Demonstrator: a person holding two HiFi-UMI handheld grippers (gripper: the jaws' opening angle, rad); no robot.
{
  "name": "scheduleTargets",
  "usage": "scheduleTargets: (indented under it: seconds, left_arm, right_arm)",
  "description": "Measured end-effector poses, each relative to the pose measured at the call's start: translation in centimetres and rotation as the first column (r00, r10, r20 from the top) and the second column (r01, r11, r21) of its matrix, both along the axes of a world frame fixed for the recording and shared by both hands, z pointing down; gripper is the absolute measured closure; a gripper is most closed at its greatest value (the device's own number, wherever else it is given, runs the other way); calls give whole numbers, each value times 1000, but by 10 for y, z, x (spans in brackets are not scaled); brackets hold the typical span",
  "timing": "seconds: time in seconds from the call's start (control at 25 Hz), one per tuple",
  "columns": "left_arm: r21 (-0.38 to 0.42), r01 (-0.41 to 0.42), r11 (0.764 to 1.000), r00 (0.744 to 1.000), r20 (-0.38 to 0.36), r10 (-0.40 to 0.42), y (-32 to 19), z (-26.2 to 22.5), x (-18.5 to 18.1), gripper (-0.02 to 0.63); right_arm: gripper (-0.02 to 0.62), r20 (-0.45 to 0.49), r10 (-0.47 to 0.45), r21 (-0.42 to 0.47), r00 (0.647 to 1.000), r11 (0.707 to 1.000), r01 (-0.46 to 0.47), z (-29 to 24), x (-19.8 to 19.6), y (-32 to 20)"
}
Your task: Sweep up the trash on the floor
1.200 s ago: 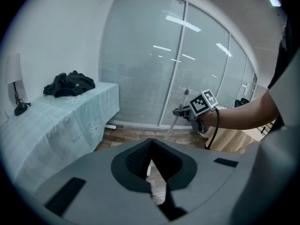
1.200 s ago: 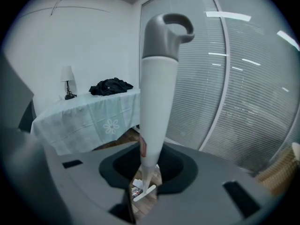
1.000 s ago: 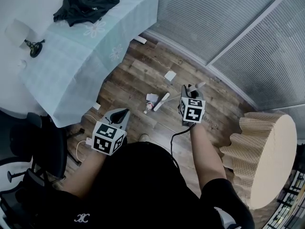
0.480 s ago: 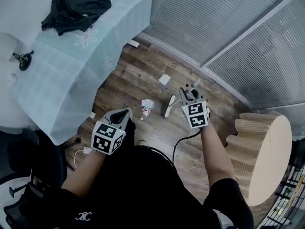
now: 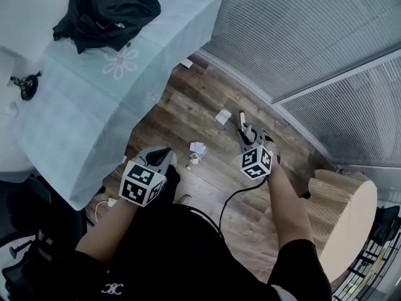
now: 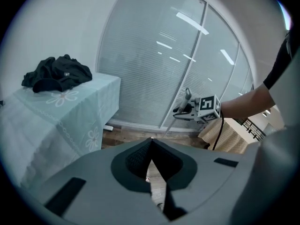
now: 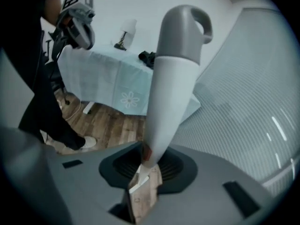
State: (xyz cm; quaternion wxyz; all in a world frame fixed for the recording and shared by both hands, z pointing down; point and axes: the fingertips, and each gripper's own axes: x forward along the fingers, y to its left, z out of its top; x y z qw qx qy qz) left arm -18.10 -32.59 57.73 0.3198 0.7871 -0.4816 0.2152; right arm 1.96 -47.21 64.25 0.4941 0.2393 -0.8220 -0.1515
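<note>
Far to the left of the left claw (image 5: 161,155), a black garment (image 5: 103,11) lies heaped on the cloth-covered surface (image 5: 94,99). The left claw hangs above the wooden floor (image 5: 188,118), clenched on nothing, much where it was a second ago. Between the two claws the crumpled paper scraps (image 5: 198,147) lie on the boards, seemingly unmoved. A flat white paper square (image 5: 223,116) sits just left of the right claw (image 5: 247,132). That claw grasps the white broom handle (image 7: 173,88), whose grey looped end rises clear of the jaws. A second ago the broom's lower shaft slanted out to this claw's left, close beside the scraps. Now it is hidden beneath the claw, which has drawn right, away from them. I judge the broom is being reset for a stroke, with nothing gathered yet.
</note>
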Motion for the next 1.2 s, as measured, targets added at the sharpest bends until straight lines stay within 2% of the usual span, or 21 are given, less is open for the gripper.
scheduleTargets:
  seconds: [0.08, 0.16, 0.36, 0.52, 0.6, 0.76, 0.96, 1.2]
  left_arm:
    - [-17, 9, 1000, 1000, 8, -9, -7, 8, -12, 612]
    - [-34, 12, 999, 1000, 17, -11, -10, 14, -24, 612]
    - [-46, 20, 999, 999, 39, -18, -17, 14, -46, 612]
    - [-3, -10, 1000, 997, 73, 11, -30, 4, -44, 612]
    - [19, -27, 999, 996, 90, 26, -32, 0, -40, 612]
    - [44, -28, 999, 997, 69, 25, -24, -12, -25, 612]
    - [52, -37, 998, 997, 73, 34, 7, -17, -2, 612]
    - [72, -24, 997, 996, 88, 18, 50, -27, 17, 612]
  right_arm:
    - [494, -67, -62, -4, 996, 998, 62, 30, -13, -4]
    - [497, -88, -100, -22, 991, 995, 99, 51, -31, -5]
    - [499, -10, -179, -80, 984, 981, 177, 60, -95, 5]
    - [499, 60, -220, -99, 974, 969, 225, 43, -120, 28]
    - [497, 87, -221, -112, 971, 967, 230, 35, -121, 43]
    - [499, 113, -254, -142, 961, 953, 269, 24, -112, 89]
    - [497, 89, -351, -161, 932, 918, 361, 26, -97, 155]
    - [499, 57, -468, -180, 882, 864, 471, 23, -78, 221]
